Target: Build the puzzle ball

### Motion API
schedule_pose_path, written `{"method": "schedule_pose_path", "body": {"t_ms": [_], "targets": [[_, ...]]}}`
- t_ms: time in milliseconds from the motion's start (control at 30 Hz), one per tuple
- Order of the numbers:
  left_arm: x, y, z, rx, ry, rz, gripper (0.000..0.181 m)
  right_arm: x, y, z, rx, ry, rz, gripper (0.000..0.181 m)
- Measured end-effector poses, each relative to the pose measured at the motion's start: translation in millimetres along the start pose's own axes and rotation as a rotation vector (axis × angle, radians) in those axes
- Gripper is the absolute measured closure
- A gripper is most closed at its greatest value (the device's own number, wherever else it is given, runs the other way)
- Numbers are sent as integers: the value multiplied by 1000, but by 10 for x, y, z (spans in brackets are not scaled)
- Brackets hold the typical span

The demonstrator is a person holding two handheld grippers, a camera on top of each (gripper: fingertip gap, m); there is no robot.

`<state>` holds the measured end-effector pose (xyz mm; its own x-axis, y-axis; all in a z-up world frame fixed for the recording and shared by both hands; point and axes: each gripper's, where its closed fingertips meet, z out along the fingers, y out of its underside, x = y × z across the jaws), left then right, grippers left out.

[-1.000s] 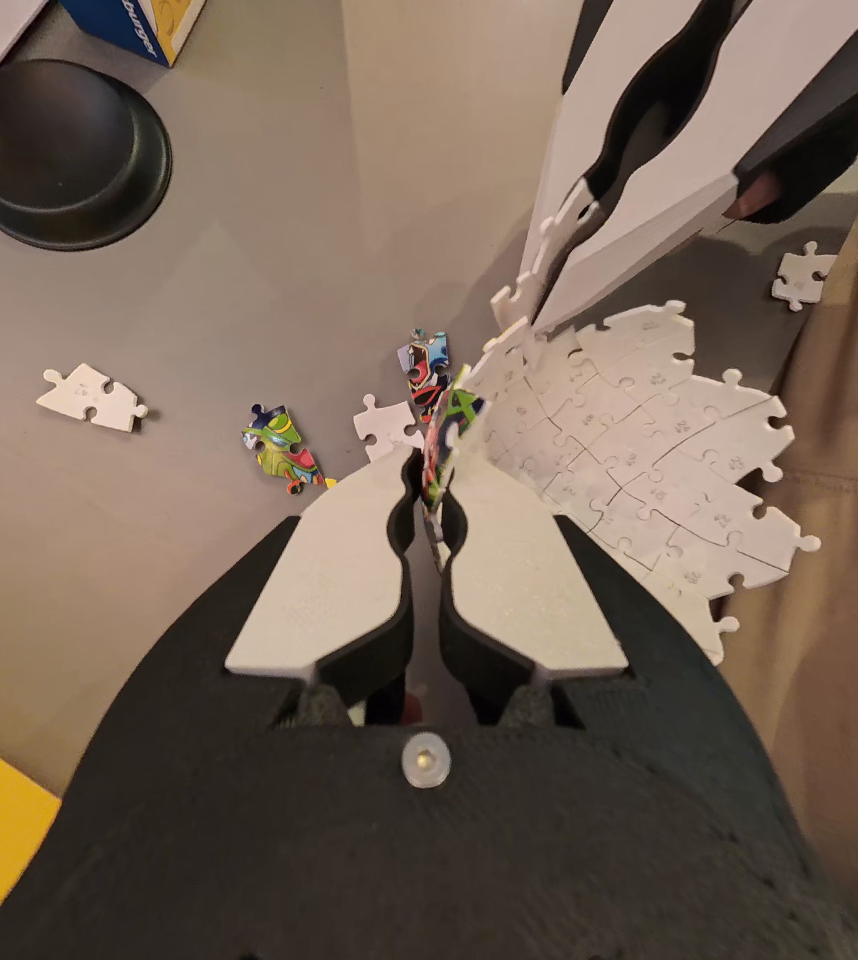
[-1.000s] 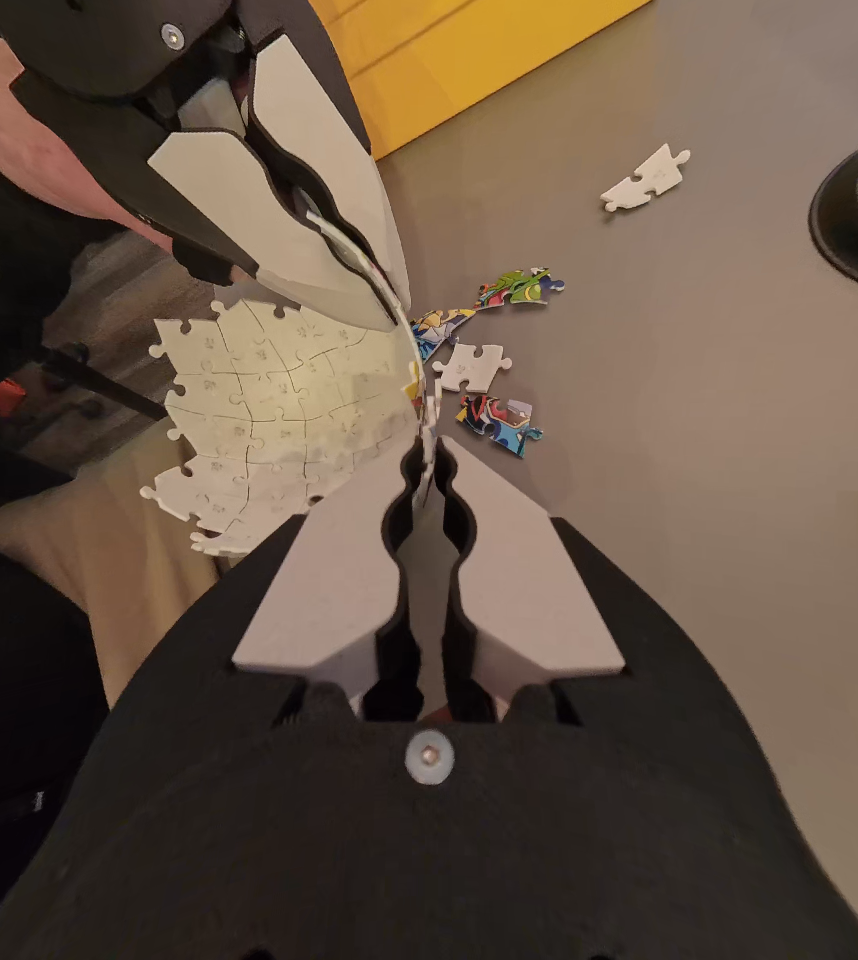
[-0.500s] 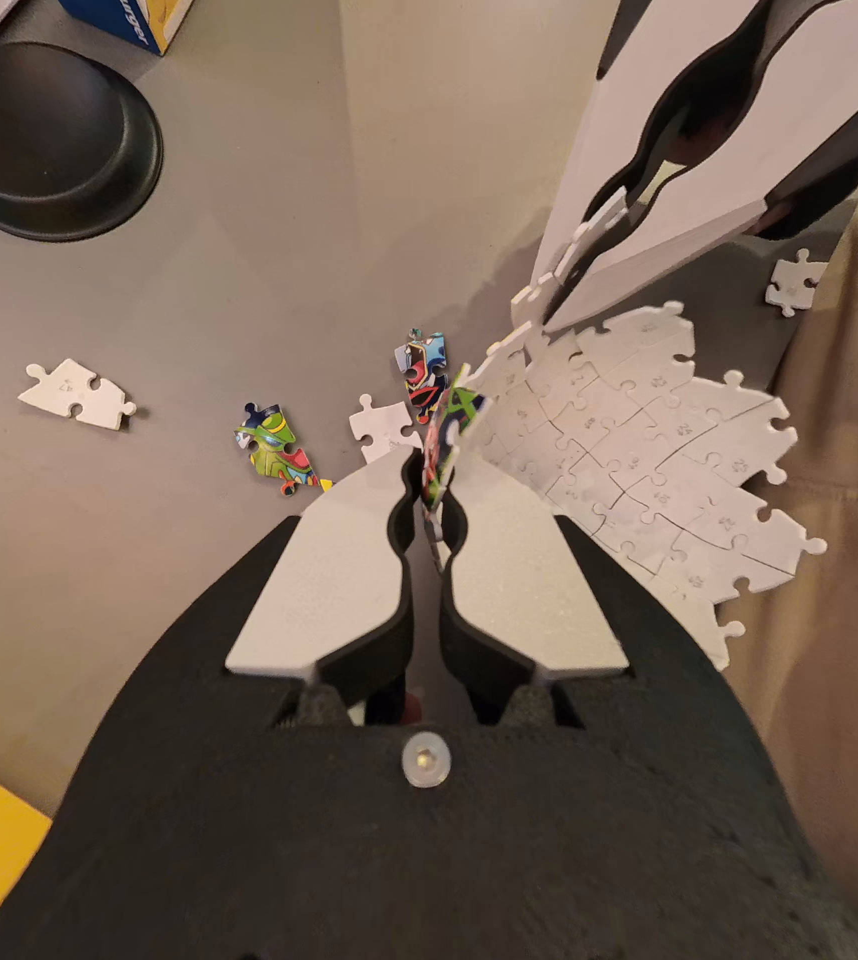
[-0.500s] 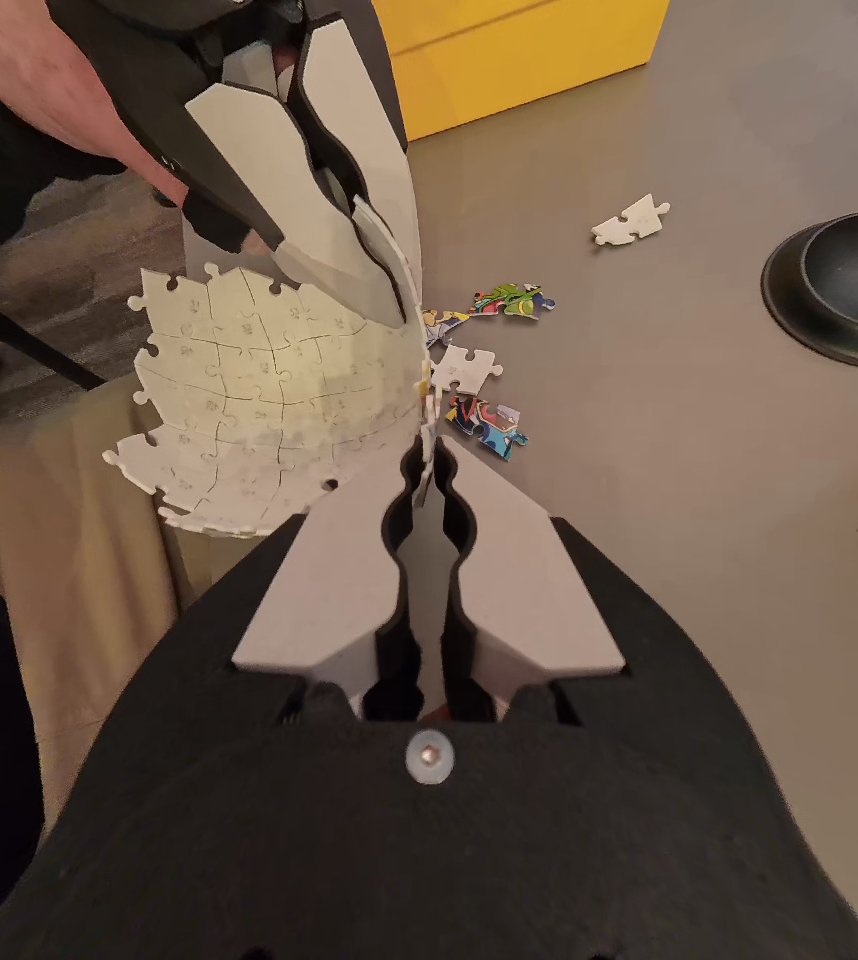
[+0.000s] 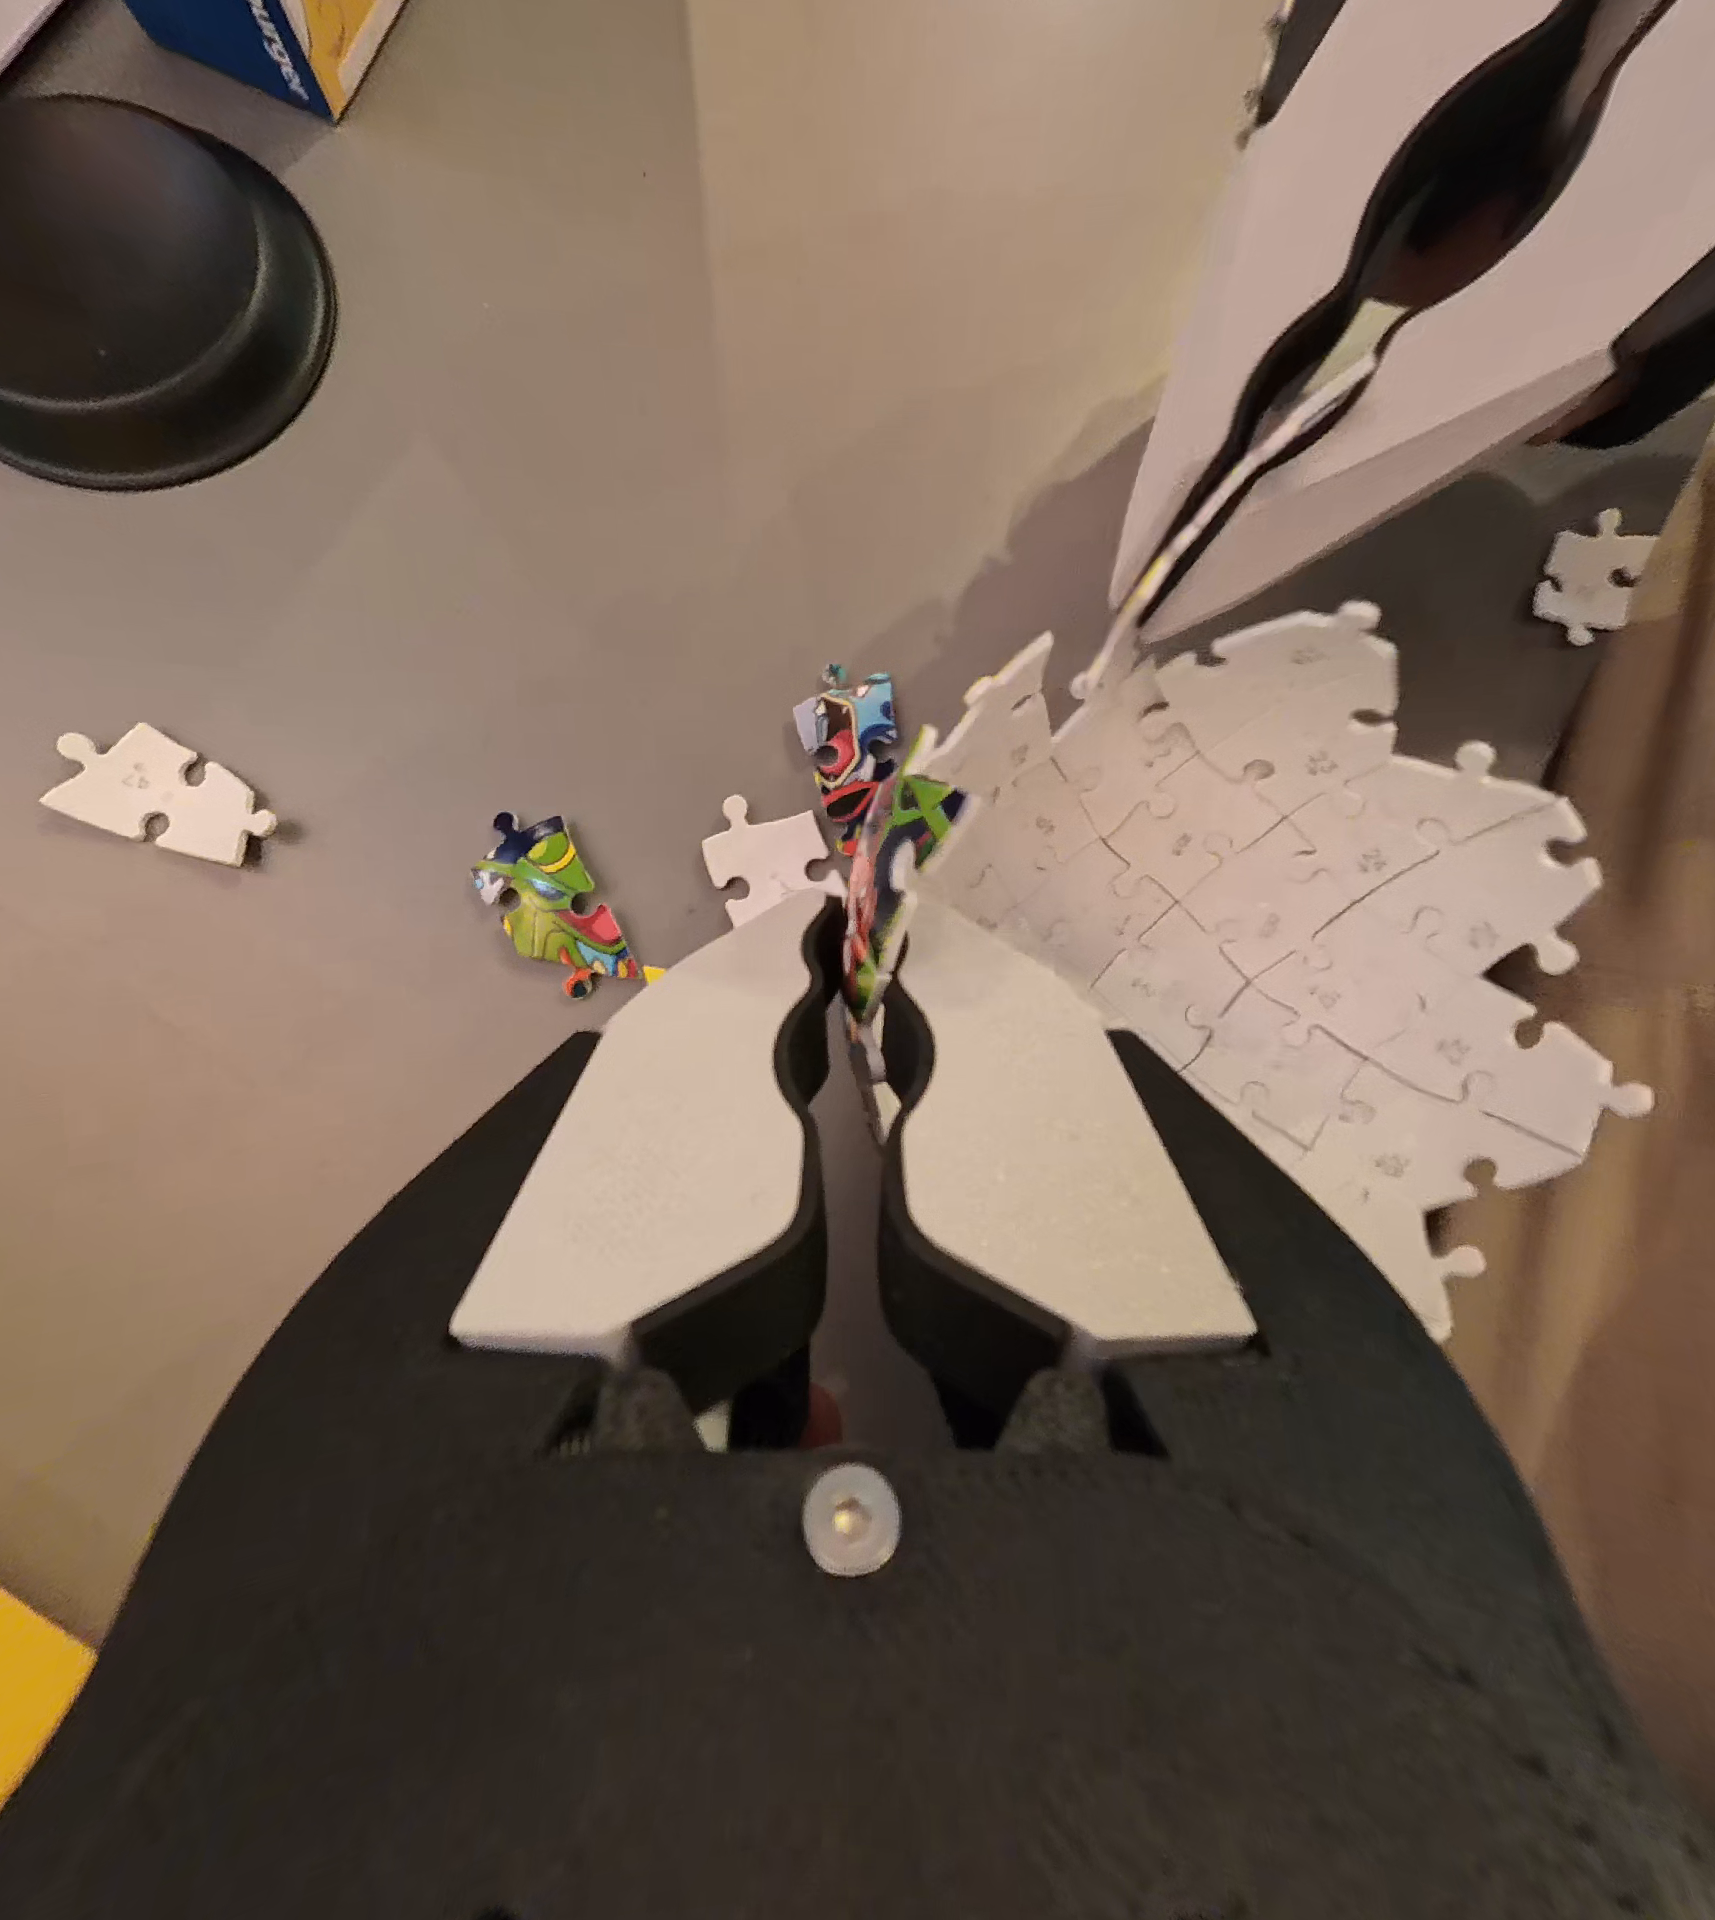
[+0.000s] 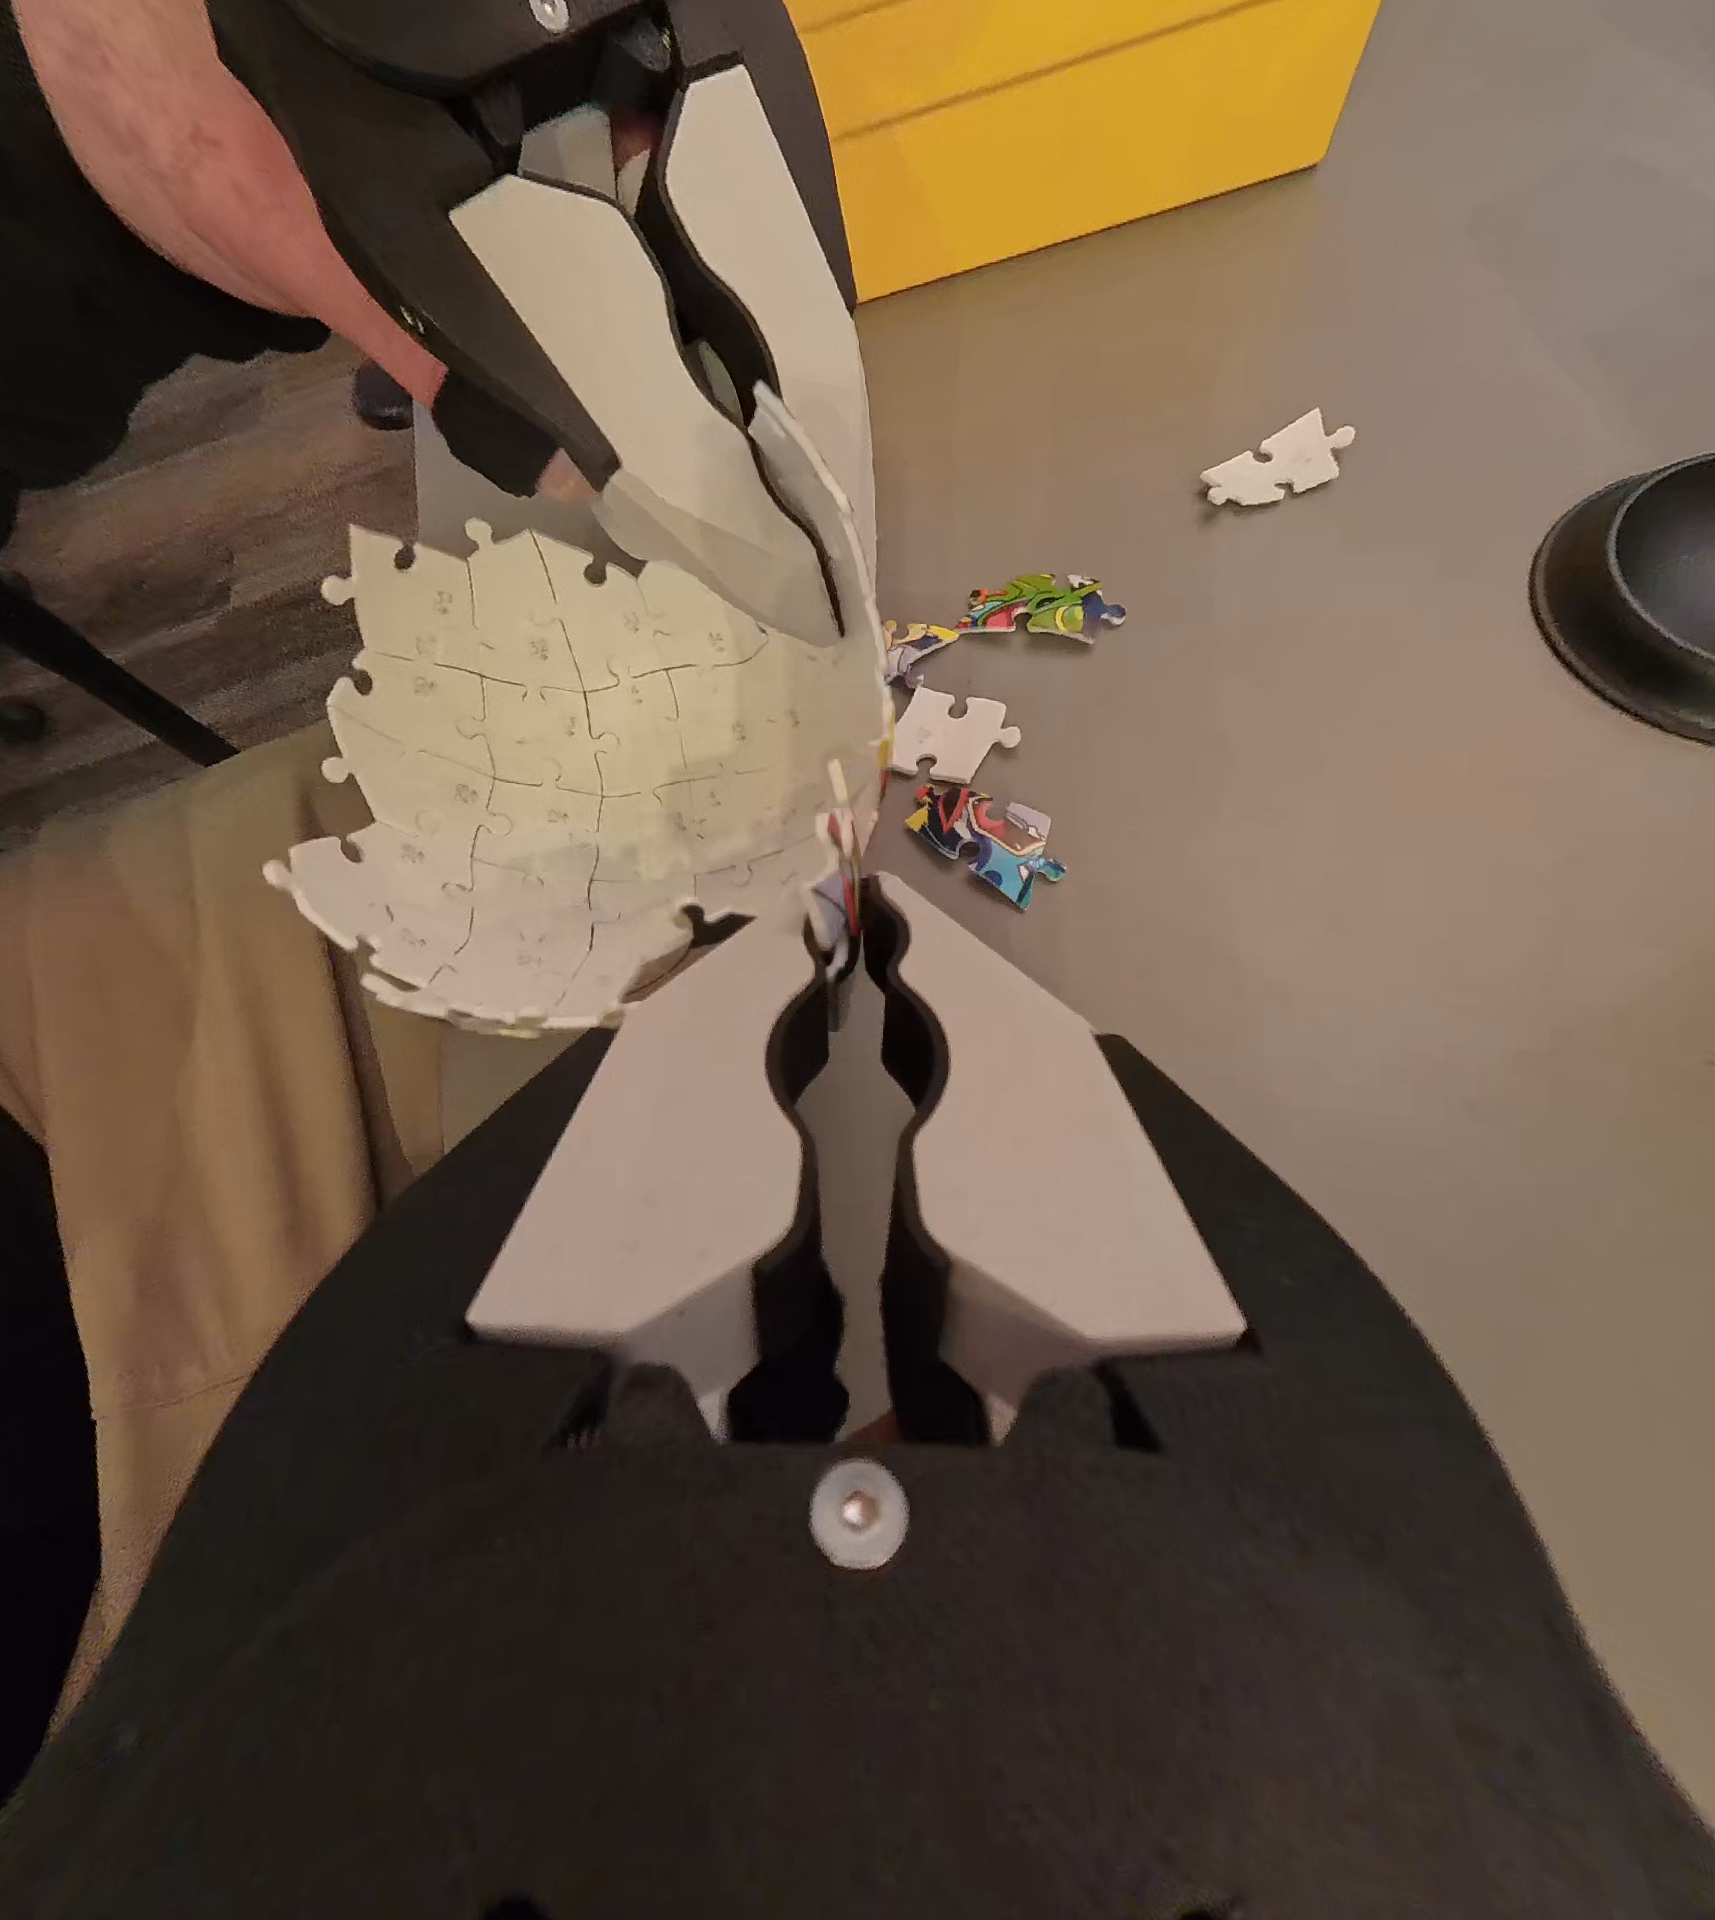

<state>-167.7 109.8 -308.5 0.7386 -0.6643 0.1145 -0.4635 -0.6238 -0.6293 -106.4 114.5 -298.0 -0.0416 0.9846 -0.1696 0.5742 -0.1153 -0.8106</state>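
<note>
Here the left gripper is pinching the rim of the half-built puzzle ball, its fingers closed on the coloured edge right at their tips, with the white inner face of the shell fanning out to its right. The right gripper is clamping the same rim at another spot, so the shell is hanging between the two tools above the grey table. Ahead of the left gripper's tips, loose pieces are lying on the table: a green one, a white one and a blue and red one. Farther to its left a white double piece is resting, and a black round stand is sitting beyond that.
</note>
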Motion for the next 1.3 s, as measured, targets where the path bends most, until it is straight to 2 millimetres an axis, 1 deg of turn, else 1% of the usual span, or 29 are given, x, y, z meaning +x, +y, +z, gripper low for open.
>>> {"method": "schedule_pose_path", "body": {"t_ms": [67, 167, 367, 500, 667, 933, 1300], "targets": [[31, -19, -1, 16, 23, 0, 178, -30, 1, -5, -6, -8, -21, 181], [26, -18, 11, 6, 14, 5, 177, -18, 18, 52, -16, 9, -31, 181], [26, -19, 11, 6, 9, 3, 177, 43, 28, 75, -10, 41, 63, 181], [18, -10, 3, 2, 3, 0, 177, 49, 15, 105, 5, 58, 108, 181], [-2, -14, 6, 5, -3, -13, 177, 60, 21, 111, 18, 53, 151, 181], [-70, -64, -12, 26, -50, -30, 177, 126, -8, 104, 72, 35, 291, 181], [-118, -124, 14, 42, -90, -53, 177, 249, -12, 129, 74, 133, 261, 181]]}}
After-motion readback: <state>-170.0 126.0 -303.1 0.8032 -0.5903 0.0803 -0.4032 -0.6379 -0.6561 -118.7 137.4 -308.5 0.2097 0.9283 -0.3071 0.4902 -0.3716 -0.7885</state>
